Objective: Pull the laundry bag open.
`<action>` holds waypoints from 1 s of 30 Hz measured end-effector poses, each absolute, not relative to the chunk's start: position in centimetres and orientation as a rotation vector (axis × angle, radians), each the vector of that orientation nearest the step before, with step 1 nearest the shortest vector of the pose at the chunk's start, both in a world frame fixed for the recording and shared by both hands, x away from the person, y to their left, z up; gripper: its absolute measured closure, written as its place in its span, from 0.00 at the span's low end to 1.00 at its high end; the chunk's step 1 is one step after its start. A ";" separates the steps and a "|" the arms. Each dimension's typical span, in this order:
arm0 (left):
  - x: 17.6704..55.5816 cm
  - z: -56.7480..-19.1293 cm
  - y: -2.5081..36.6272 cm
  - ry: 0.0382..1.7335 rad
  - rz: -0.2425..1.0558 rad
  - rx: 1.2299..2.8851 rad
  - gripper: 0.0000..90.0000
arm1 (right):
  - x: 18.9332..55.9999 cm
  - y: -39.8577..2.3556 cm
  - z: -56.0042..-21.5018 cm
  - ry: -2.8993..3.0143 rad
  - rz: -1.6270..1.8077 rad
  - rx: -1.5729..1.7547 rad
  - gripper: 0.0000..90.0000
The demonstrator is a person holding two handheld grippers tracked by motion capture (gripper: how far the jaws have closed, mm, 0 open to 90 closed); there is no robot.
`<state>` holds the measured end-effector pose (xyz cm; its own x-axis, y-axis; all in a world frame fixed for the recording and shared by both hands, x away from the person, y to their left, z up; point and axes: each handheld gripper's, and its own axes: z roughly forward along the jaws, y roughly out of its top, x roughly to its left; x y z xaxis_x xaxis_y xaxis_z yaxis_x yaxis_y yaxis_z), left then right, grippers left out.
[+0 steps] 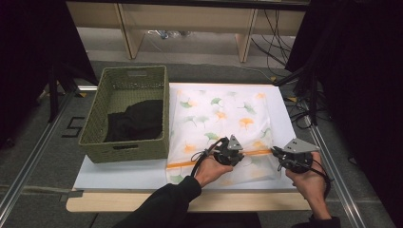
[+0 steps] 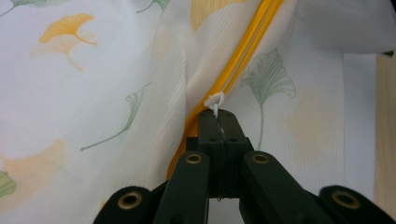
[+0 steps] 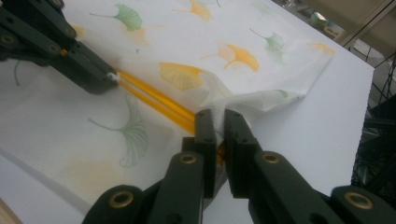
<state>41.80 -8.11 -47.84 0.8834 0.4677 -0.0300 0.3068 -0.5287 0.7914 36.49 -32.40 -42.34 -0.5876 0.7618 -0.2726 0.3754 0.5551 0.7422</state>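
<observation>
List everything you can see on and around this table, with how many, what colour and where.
White fabric cover printed with green and orange ginkgo leaves: one, lying flat on the white board, right of the basket.
Orange zipper: one, running along the cover's near edge.
Small white zipper pull: one, pinched at the left tool's tips.
Olive-green woven basket: one, at the board's left end.
Black cloth: one bundle, inside the basket.
White board: one, on top of the table.
Light wooden table: one, its near edge showing.
Left tool: one, black, shut on the zipper pull.
Right tool: one, black, shut on the cover's corner at the zipper's end.
</observation>
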 end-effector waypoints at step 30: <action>41.2 -48.0 -4.2 0.583 0.201 2.223 1.00 | 37.5 -34.6 -44.3 2.195 0.745 0.989 0.95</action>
